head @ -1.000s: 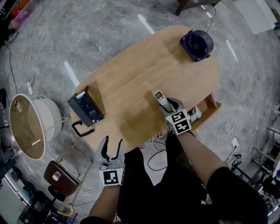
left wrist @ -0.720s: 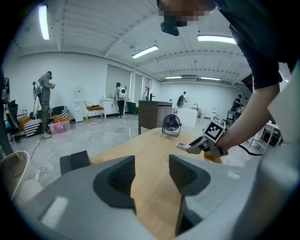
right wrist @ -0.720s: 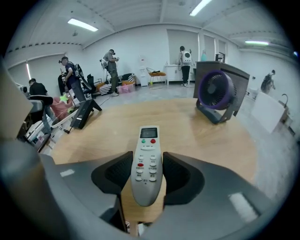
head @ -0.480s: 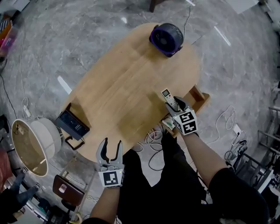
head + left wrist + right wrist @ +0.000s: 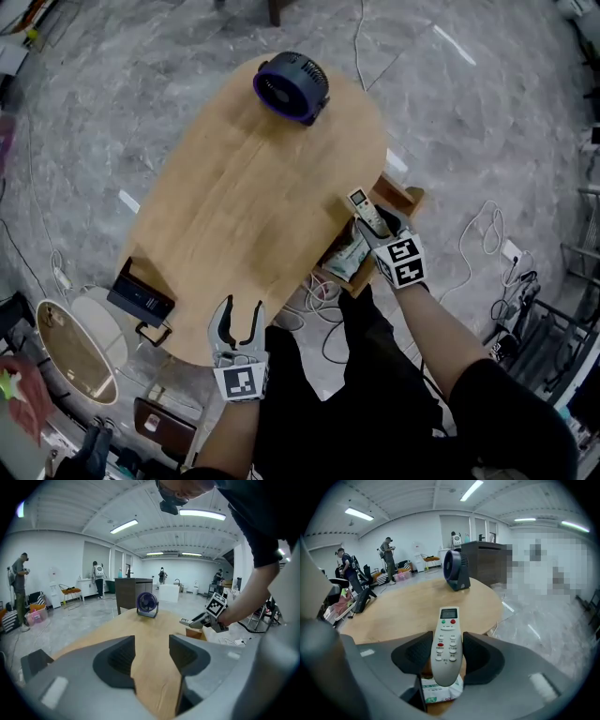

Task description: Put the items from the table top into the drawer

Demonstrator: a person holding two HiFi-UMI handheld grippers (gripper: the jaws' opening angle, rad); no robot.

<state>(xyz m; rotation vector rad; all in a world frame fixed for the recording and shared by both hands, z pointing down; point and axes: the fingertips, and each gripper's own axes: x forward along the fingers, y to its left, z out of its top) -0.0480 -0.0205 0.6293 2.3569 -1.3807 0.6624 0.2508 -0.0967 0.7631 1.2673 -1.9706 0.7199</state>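
Overhead, holding a white remote control in the right gripper above the open drawer at the desk edge, left gripper by the near rim. Left gripper view: fingers spread wide, empty. Right gripper view: fingers clamped on the remote control, over a white packet

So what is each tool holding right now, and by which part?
The right tool grips the remote control across its lower, button half, with the display end sticking out forward. The left tool is open and holds nothing.
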